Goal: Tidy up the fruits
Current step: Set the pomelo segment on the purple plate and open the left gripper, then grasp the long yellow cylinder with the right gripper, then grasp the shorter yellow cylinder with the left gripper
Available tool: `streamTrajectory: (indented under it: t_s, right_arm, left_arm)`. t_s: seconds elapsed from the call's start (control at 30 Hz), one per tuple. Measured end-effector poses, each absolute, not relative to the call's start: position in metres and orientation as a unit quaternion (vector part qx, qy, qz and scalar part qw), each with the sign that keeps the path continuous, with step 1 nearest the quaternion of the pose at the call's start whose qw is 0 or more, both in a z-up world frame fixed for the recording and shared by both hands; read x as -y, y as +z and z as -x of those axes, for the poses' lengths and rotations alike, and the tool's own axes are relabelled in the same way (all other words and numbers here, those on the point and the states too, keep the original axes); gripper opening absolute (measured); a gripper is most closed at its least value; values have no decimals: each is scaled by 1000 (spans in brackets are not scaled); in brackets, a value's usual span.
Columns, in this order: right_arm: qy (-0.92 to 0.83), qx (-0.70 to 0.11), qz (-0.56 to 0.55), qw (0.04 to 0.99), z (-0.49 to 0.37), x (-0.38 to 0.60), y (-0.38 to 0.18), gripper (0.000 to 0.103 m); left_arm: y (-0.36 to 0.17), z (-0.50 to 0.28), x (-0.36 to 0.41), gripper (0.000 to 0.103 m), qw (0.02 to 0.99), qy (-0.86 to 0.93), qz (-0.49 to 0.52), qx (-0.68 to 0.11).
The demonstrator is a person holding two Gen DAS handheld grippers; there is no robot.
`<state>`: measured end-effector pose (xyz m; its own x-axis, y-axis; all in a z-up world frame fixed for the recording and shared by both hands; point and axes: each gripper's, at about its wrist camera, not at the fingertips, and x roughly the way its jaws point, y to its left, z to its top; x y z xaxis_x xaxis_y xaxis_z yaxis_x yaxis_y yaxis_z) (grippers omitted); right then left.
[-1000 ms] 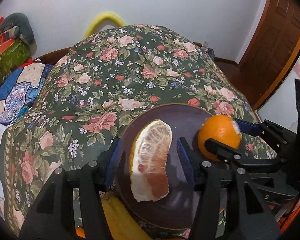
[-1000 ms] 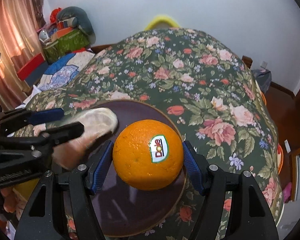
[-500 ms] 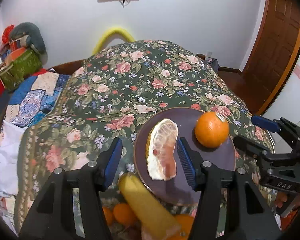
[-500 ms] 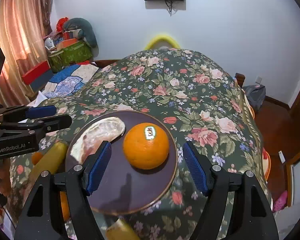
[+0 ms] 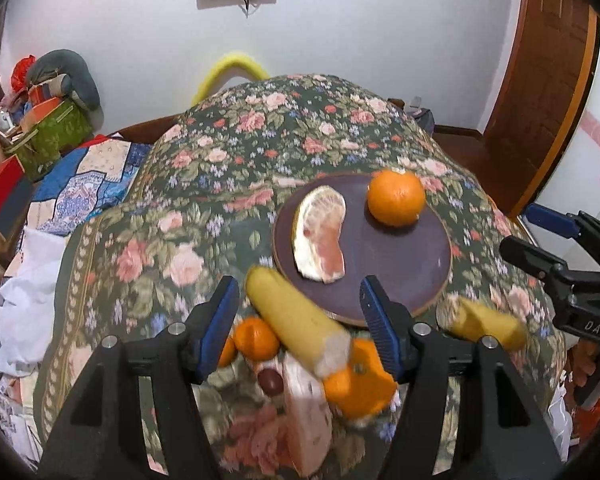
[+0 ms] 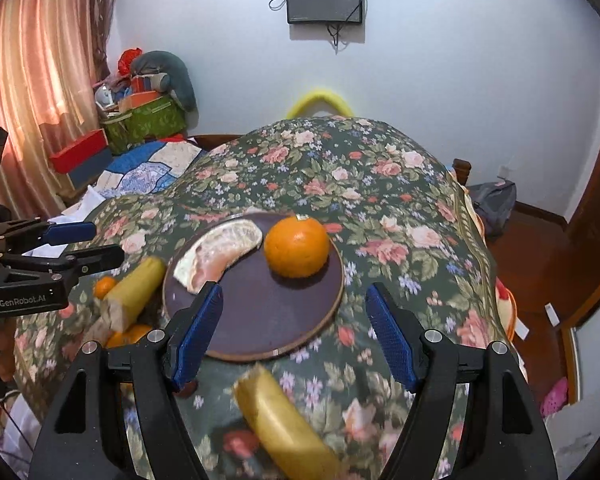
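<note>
Now that our right gripper point(image 6: 292, 332) has released the orange point(image 6: 297, 247) onto the plate point(image 6: 260, 320), both jaws stand spread, the left gripper point(image 5: 300, 316) too, pulled back.

Both views are evenly and fairly brightly lit, with soft daylight glowing through the pink curtain point(image 6: 40, 60) at the left. Shadows are faint: only a soft one under the orange point(image 6: 297, 246) on the plate point(image 6: 260, 320). The fisheye bends the walls and darkens the corners. Nearby fruit is smeared (the banana point(image 5: 296, 324) most of all), while the far wall stays sharp.
</note>
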<state>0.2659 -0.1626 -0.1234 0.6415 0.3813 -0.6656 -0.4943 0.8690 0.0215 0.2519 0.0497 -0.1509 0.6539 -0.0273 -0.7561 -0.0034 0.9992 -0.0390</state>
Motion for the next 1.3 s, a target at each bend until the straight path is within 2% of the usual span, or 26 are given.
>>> streamTrajectory:
  t_s: [0.3,0.57,0.63,0.67,0.8,0.83,0.9,1.13,1.3]
  right_arm:
    - [235,-380,99,889,-241,177,-156,71]
    - [234,-421,106,870,-241,179,-188,71]
    - [238,-425,104,867,-241,177,-192,71]
    - [240,-425,102,867,-241,177,-194,71]
    - [245,-423,106,866,-240,172,-198,71]
    - [247,-424,107,865,-240,170,-200,69]
    - [259,-426,103,861,-239,168,-201,58]
    - [254,-415,97,868,-234,167,-192,44]
    - [257,-416,82,869,-233,168,-186,36]
  left_arm:
    - [-188,-239,-40,62,892,1,33,-451]
    - [-197,-246,-41,62,895,20,56,-442]
    - [-198,-248,-46,50,896,20,73,-438]
    - [-199,-248,-49,47,894,8,90,-438]
    - [-197,-245,-48,46,899,12,91,-429]
    - [-196,-245,-47,45,900,13,87,-427]
    - [-191,-244,-47,43,904,18,73,-421]
    - [-173,-230,-71,35,912,27,76,-402]
    - [-165,-213,-77,34,914,16,65,-401]
